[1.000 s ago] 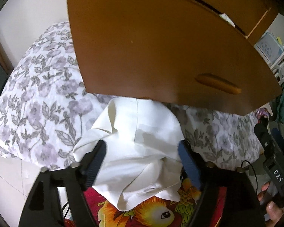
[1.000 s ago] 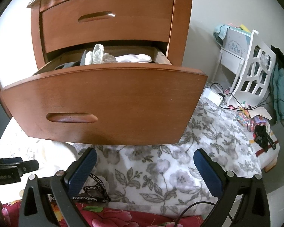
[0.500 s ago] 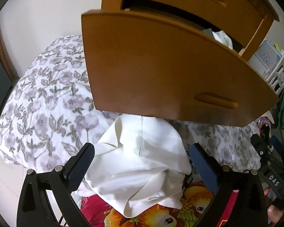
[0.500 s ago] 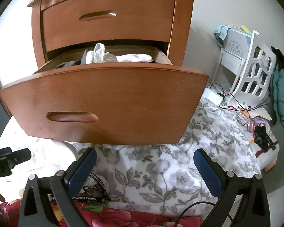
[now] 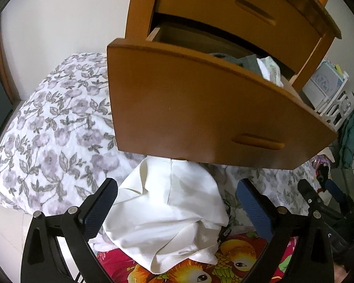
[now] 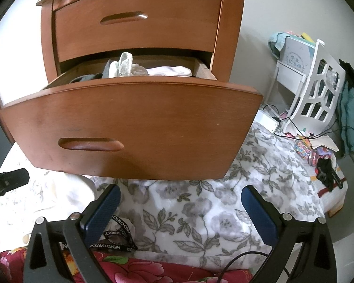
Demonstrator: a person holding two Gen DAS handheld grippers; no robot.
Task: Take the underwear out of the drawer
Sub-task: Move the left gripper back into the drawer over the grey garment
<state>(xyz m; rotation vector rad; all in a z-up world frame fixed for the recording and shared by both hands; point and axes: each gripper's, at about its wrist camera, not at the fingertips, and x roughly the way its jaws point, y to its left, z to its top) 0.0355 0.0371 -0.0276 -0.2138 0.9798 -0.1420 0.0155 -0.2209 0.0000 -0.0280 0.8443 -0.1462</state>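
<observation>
Underwear, task item: white garment, crumpled on the bed just below the front of the lower drawer, top edge tucked under that front; judged already out and released

Left tongs: spread wide, just been opening; garment lying between the pads in view, pressed by neither

Right tongs: spread wide, empty, above the floral quilt, apart from the drawer front

Drawer contents on show: lace piece, white socks, grey garment, heaped near the rim

Hazards, as judged from here:
- Trapping: garment edge under the drawer front, likely to be pinched or dragged if the drawer is pushed shut before the cloth is drawn clear
- Overhang: drawer pulled far out over the soft bed; downward pressure on the front apt to tilt it or pull it off its runners
- Wrong pick: socks beside the lace piece, easily taken for underwear on a further reach
- Snagging: open lace prone to catching on the textured pads; neighbouring items likely to be lifted along with it
- Tangle: MINDGRID lanyard touching or just beside the right tongs' left pad, liable to hook on and trail
- Slide: garment partly on the red floral blanket, near the bed edge, open to slipping off if brushed
</observation>
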